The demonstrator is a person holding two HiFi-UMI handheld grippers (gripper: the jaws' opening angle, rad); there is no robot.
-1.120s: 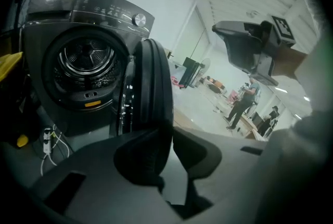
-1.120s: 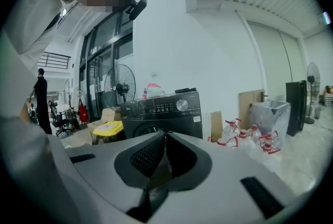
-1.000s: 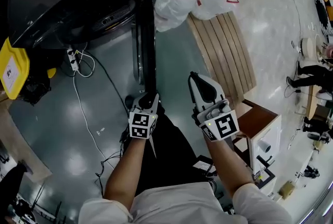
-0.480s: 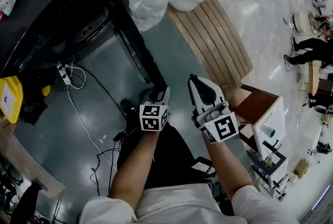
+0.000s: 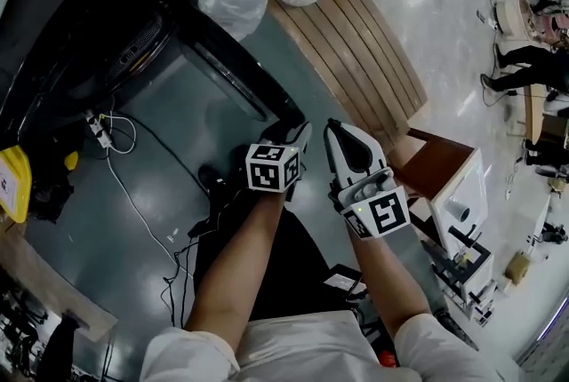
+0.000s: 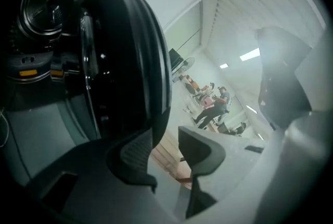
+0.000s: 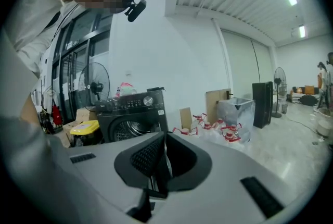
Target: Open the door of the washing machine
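Plainly saw the thick, round, black door (image 5: 242, 69) swung out from the black front-loading washing machine (image 5: 80, 25) at upper left of the head view, reaching toward frame centre. Judged it stiff, hinged, fairly heavy, glossy and probably slippery; best taken at the free rim, opposite the hinge. Found the left tongs (image 6: 166, 139) parted, having just been opening, nothing between them, door rim just beyond one pad. Found the right tongs (image 7: 164, 151) closed together, empty. Could not make out a handle or latch; lost the hinge side in shadow.
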